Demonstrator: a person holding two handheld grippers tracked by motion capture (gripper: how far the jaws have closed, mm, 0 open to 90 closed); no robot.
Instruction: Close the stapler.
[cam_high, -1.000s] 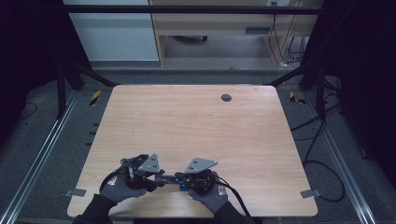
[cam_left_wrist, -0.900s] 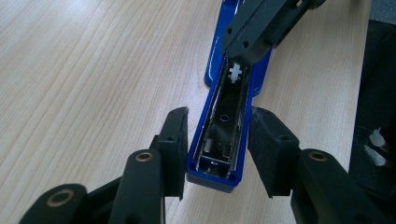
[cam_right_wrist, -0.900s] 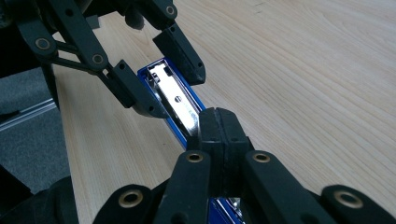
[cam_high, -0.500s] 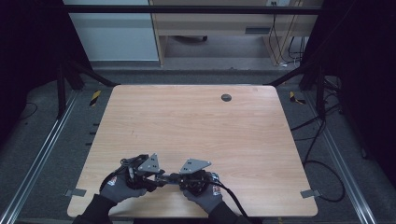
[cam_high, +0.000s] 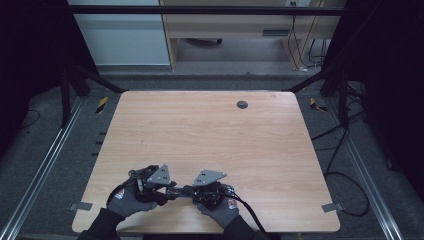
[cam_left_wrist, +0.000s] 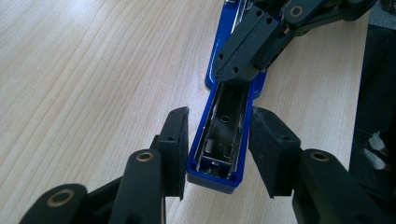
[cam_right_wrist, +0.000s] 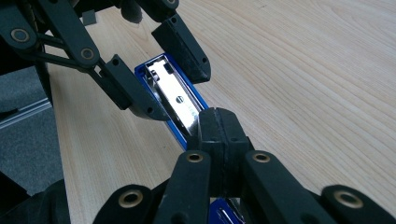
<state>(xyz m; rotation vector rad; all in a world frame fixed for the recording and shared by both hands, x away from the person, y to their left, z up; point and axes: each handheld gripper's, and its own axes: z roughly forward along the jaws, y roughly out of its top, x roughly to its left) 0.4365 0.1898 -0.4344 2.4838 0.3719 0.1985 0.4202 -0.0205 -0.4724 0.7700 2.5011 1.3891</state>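
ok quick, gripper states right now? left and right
Left gripper: open, its jaws on either side of the blue stapler, a gap showing at each side.
Right gripper: shut on the stapler's metal part.

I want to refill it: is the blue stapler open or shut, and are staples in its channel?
Open. The blue stapler shows its bare metal channel facing up between the left gripper jaws. No staples visible there.

Stapler (cam_left_wrist: 224, 140) far end behind jaws
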